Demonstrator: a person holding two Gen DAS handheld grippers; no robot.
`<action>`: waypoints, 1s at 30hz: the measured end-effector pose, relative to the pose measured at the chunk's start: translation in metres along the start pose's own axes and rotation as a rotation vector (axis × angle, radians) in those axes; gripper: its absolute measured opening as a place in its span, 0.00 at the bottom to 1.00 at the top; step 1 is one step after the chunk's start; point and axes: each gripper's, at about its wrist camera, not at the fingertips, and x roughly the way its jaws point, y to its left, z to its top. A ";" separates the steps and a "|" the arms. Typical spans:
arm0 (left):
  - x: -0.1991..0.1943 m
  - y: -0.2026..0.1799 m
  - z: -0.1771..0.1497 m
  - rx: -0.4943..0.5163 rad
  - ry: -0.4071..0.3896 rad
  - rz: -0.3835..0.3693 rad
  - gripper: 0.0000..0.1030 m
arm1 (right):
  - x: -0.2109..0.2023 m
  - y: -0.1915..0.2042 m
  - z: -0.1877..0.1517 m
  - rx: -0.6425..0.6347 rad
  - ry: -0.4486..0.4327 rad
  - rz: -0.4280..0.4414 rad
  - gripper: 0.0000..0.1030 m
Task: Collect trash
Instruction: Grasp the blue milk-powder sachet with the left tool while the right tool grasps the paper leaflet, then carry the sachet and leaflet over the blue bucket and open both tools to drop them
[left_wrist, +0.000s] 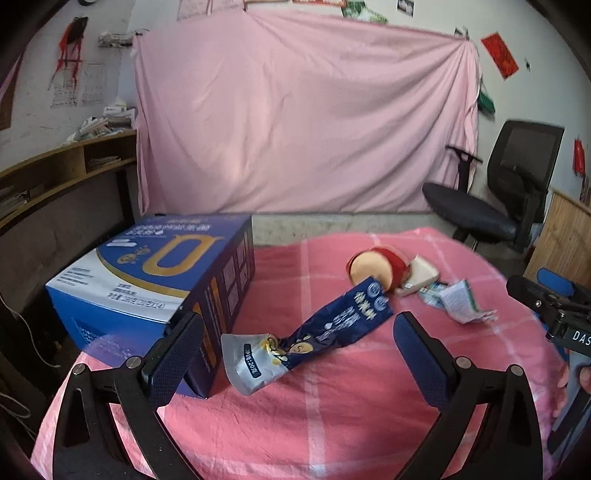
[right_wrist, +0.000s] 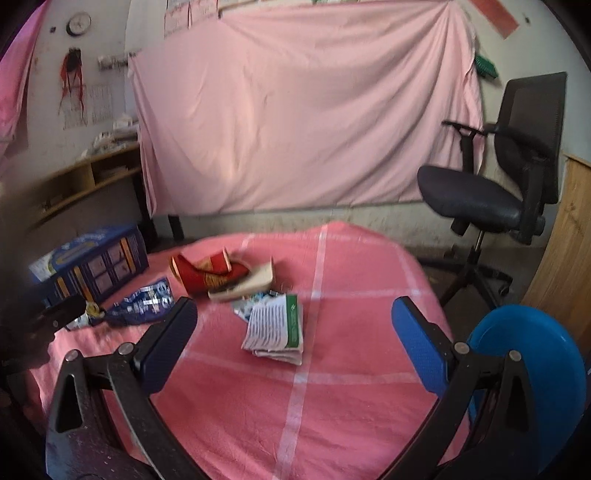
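Trash lies on a table under a pink checked cloth (left_wrist: 332, 406). A crumpled dark blue and silver snack wrapper (left_wrist: 314, 336) lies just ahead of my open, empty left gripper (left_wrist: 295, 347); it also shows in the right wrist view (right_wrist: 140, 306). A red and cream paper cup (left_wrist: 376, 267) lies on its side with a flattened cream carton (left_wrist: 421, 278). A folded leaflet (right_wrist: 277, 328) lies ahead of my open, empty right gripper (right_wrist: 295, 332).
A large blue box (left_wrist: 147, 280) lies on the table's left side, next to my left finger. A blue bin (right_wrist: 532, 365) stands at the right. A black office chair (right_wrist: 498, 184) and a pink sheet (right_wrist: 295, 110) are behind. Shelves stand at the left.
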 end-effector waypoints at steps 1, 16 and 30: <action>0.005 -0.001 0.001 0.008 0.021 -0.001 0.92 | 0.005 0.001 -0.001 -0.006 0.023 0.003 1.00; 0.054 -0.026 -0.002 0.199 0.203 0.031 0.49 | 0.065 0.010 -0.007 -0.063 0.277 0.021 0.97; 0.063 -0.040 -0.011 0.280 0.223 -0.001 0.24 | 0.070 0.000 -0.011 -0.002 0.320 0.084 0.75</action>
